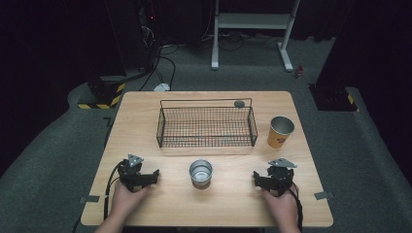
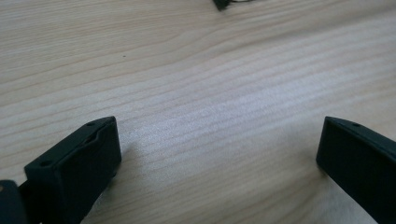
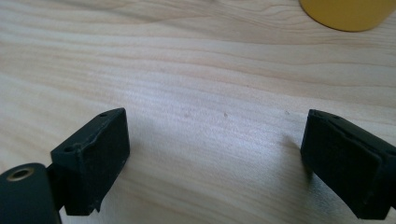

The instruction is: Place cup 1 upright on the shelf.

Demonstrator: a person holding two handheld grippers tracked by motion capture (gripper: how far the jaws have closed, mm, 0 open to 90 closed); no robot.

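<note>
Two cups, one metal (image 1: 200, 172) and one orange (image 1: 280, 131), one wire basket (image 1: 206, 127), two grippers.

Surface (image 1: 145, 204): light wood, pale beige with fine straight grain lines, darker tan streaks in the gripper views. Left claw (image 1: 138, 177) black, grey three-cornered plate on top; right claw (image 1: 272, 180) same black with grey plate. Wire basket (image 1: 206, 127): black mesh grid, black rim. Small disc (image 1: 239, 103) at the basket's far rim: dark grey. Metal cup (image 1: 200, 172): silver, shiny, paler inside. Paper cup (image 1: 280, 132): orange-yellow with a dark printed mark on its side, grey inside. Floor (image 1: 43, 160): dark grey carpet. Corner guards (image 1: 104, 99): yellow-black stripes. Stand (image 1: 252, 29): white frame.
</note>
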